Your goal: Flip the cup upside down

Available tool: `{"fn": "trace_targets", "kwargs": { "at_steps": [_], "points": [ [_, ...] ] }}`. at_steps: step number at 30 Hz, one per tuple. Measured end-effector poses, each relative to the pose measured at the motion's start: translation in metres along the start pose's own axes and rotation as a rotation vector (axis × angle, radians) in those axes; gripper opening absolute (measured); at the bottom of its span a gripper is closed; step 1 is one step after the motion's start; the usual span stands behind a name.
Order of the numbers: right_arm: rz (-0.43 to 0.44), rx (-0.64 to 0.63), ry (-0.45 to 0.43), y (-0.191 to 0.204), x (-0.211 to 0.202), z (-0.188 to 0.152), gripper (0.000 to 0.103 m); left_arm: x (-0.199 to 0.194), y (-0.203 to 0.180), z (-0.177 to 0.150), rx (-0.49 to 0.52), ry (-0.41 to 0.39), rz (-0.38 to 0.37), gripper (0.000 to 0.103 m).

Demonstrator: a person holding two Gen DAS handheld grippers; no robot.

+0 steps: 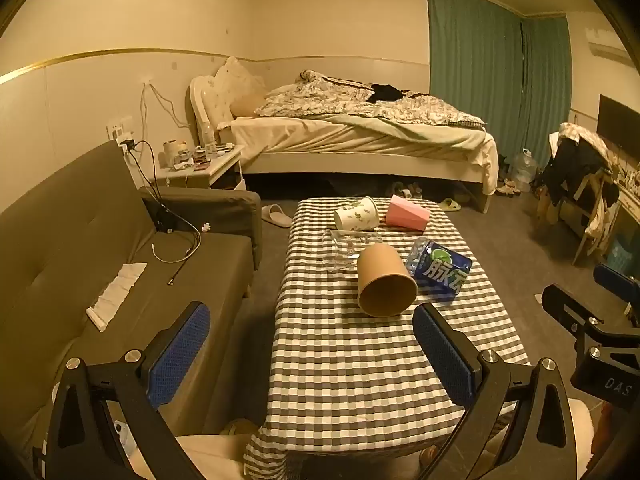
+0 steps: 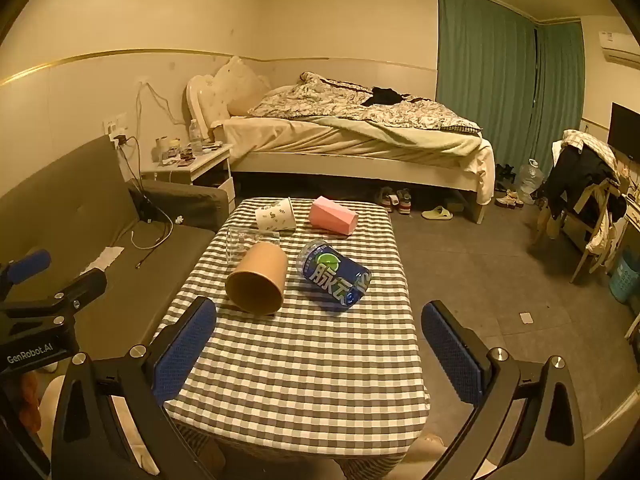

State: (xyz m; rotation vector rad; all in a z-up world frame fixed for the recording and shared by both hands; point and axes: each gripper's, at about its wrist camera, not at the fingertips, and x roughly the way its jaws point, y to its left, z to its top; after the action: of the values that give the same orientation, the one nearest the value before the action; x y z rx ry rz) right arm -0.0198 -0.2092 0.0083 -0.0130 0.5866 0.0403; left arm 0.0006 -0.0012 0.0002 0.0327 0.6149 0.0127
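Observation:
Several cups lie on their sides on the checkered table (image 1: pixel 360 360) (image 2: pixel 304 360). A brown paper cup (image 1: pixel 384 280) (image 2: pixel 258 278) lies nearest, mouth toward me. Behind it lie a clear glass cup (image 1: pixel 344 250) (image 2: pixel 248 244), a white patterned cup (image 1: pixel 357 214) (image 2: pixel 276 216) and a pink cup (image 1: pixel 407 212) (image 2: pixel 334 215). A blue labelled bottle (image 1: pixel 438 270) (image 2: pixel 334 278) lies to the right of the brown cup. My left gripper (image 1: pixel 312 352) is open and empty, short of the brown cup. My right gripper (image 2: pixel 320 348) is open and empty over the table's near half.
A grey sofa (image 1: pixel 100 260) (image 2: pixel 80 216) runs along the table's left side, with cables and a white cloth on it. A bed (image 1: pixel 360 136) and a nightstand (image 1: pixel 200 164) stand beyond. A chair with clothes (image 1: pixel 580 184) (image 2: pixel 588 200) stands right.

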Motion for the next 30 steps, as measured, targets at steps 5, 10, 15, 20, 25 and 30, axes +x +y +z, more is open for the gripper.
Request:
{"fn": "trace_targets", "kwargs": {
  "at_steps": [5,10,15,20,25,30],
  "points": [
    [0.001,-0.001,-0.010,0.002,-0.004,0.001,0.103,0.002,-0.001,0.001,-0.023,0.007,0.003,0.103],
    [-0.002,-0.008,0.012,0.002,0.001,-0.003,0.103,0.002,-0.007,-0.001,-0.005,0.012,-0.010,0.103],
    [-0.006,-0.007,0.019,0.004,0.004,-0.005,0.103,0.002,0.004,-0.005,-0.023,0.014,-0.020,0.103],
    [0.000,-0.026,0.026,0.010,0.003,0.002,0.103,0.003,0.006,-0.006,-0.024,0.019,-0.027,0.103],
    [0.002,-0.035,0.025,0.012,0.002,0.004,0.103,0.003,0.007,-0.005,-0.021,0.020,-0.026,0.103],
    [0.014,-0.038,0.022,0.011,0.001,0.002,0.103,0.006,0.005,-0.005,-0.016,0.025,-0.021,0.103]
  ]
}}
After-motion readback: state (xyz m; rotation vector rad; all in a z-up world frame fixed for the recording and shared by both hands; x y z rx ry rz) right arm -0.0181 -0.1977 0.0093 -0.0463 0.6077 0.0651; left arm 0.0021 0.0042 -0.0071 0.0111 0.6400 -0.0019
